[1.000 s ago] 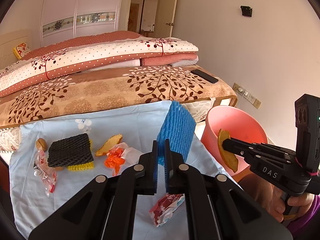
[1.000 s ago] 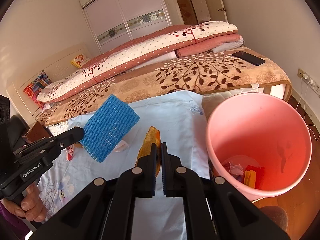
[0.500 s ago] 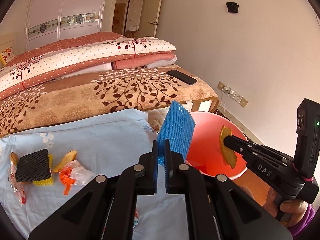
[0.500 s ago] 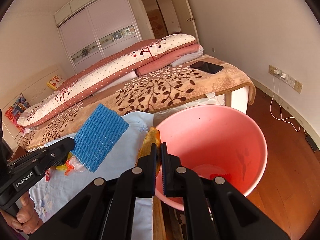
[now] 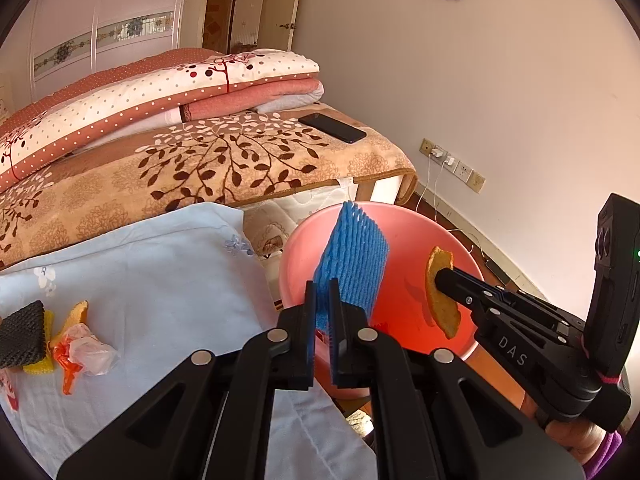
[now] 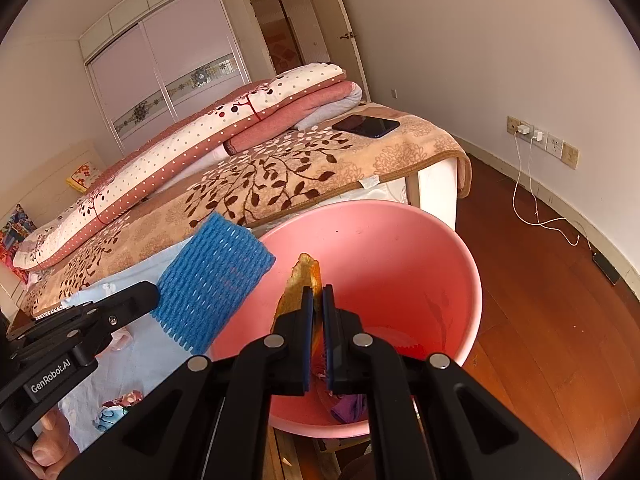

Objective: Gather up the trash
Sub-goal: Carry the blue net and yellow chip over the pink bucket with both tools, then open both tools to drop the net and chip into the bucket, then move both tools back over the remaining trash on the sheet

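Observation:
My left gripper [image 5: 323, 286] is shut on a blue foam net sleeve [image 5: 354, 262] and holds it over the near rim of the pink bin [image 5: 296, 256]. My right gripper [image 6: 317, 292] is shut on an orange peel [image 6: 302, 280] and holds it above the bin's opening [image 6: 460, 248]. The peel also shows in the left wrist view [image 5: 439, 292], and the sleeve in the right wrist view [image 6: 212, 280]. Trash lies at the bottom of the bin. On the light blue cloth [image 5: 168, 280] lie a black foam net [image 5: 20, 330], a peel piece [image 5: 76, 312] and an orange-and-clear wrapper [image 5: 86, 354].
A bed with a brown leaf-pattern blanket [image 5: 224, 168] and folded quilts stands behind the cloth. A black phone [image 5: 332, 128] lies on the blanket. Wall sockets with a white cable [image 6: 532, 184] are at the right over a wooden floor [image 6: 560, 320].
Both grippers have moved right, from over the cloth to over the pink bin, each still holding its item. The trash on the cloth has slid to the left of view.

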A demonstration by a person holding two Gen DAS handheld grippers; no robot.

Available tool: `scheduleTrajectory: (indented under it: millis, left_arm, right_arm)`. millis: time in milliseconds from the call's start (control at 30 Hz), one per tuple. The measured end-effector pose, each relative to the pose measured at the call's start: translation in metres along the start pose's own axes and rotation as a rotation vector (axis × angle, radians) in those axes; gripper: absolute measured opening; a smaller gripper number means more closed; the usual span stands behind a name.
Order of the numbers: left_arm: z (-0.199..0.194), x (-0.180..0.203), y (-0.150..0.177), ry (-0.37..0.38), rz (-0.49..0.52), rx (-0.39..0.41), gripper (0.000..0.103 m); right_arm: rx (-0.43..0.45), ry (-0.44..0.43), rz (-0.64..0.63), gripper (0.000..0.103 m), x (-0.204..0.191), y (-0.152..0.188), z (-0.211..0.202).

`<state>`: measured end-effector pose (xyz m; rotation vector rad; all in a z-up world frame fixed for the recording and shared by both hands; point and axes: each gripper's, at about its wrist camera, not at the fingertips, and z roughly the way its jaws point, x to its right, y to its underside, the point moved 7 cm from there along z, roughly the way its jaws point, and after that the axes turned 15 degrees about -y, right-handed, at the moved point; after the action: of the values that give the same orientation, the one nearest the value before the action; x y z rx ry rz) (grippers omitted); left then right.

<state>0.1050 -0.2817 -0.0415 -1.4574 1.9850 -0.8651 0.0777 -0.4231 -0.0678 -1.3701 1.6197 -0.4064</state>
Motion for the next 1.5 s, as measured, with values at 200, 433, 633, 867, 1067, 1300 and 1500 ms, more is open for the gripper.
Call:
scheduleTrajectory:
  millis: [200,433,633,867,1067,1300,1500]
  left_arm:
    - [0.01,0.014,0.002,0.0,0.018,-0.012,0.005]
    - [0.011,0.022,0.0,0.008,0.013,0.0,0.005]
    - [0.014,0.023,-0.001,0.012,0.001,-0.021,0.005]
    - [0.013,0.027,-0.002,0.018,0.005,-0.028,0.023]
    - [0.01,0.026,-0.004,0.034,-0.022,-0.027,0.029]
    - [0.003,0.02,-0.006,0.044,-0.042,-0.016,0.029]
    - [-0.007,0.016,-0.006,0.051,-0.056,-0.004,0.029]
  right_arm:
    - [-0.008,0.016,0.013,0.004,0.014,0.004,0.002]
    - [-0.017,0.019,0.013,0.004,0.019,0.007,0.004]
    - [-0.016,0.024,0.011,0.004,0.021,0.007,0.004]
    - [-0.017,0.029,0.01,0.012,0.021,0.007,0.001]
    - [-0.017,0.031,0.009,0.015,0.022,0.007,0.0]
    - [0.009,0.026,-0.006,0.037,0.016,0.002,-0.008]
    - [0.016,0.014,-0.013,0.038,0.008,0.0,-0.015]
